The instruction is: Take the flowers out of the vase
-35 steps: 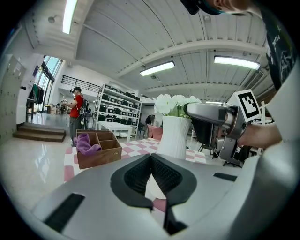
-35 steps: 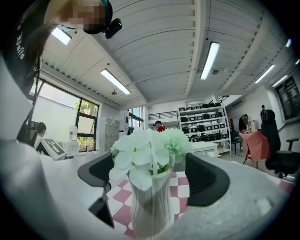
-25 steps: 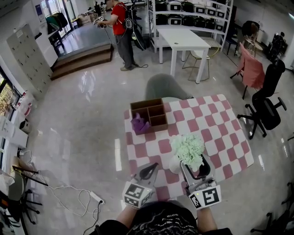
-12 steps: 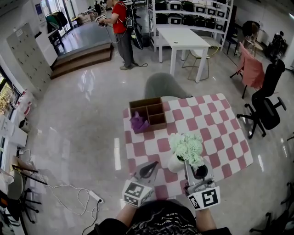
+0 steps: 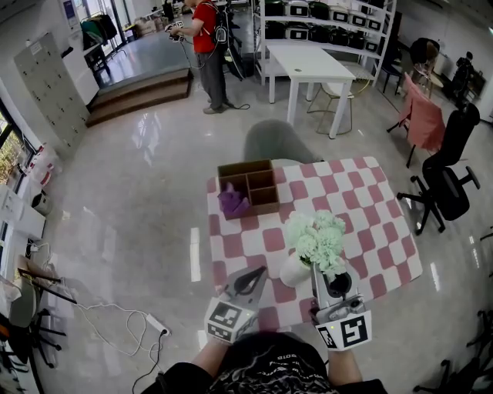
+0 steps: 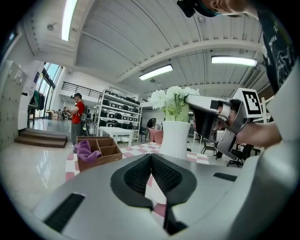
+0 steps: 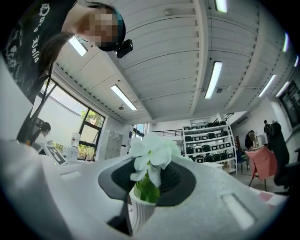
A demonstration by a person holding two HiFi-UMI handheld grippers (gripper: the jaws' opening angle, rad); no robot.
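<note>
Closed on the green stems of the flowers [image 7: 152, 152], just above the rim of the vase [image 7: 140, 208], the jaws of the right gripper [image 7: 149, 180] have just been drawn together, and the stems are pinched between the pads. By contrast, the jaws of the left gripper [image 6: 151, 157] are seen pressed together with nothing between them. It is held low at the near edge of the table [image 5: 370, 208], apart from the vase.

The pale green flowers are still seated in the white vase, which stands upright on the table's near side (between the two grippers in the head view). The table is covered by a pink-and-white checked cloth. At its far left corner a wooden box [image 5: 248, 188] with compartments is set, and a purple cloth [image 5: 233, 204] is bundled in its front left compartment.

A grey chair [image 5: 277, 145] is tucked against the far edge of the table. The floor [image 5: 139, 200] is glossy and pale, and a white cable is trailed across it at the lower left. Farther back a white table [image 5: 308, 61], a shelving rack [image 5: 323, 15] of dark bins and a person in red [image 5: 208, 38] can be made out. A black office chair [image 5: 451, 169] is placed at the right.
</note>
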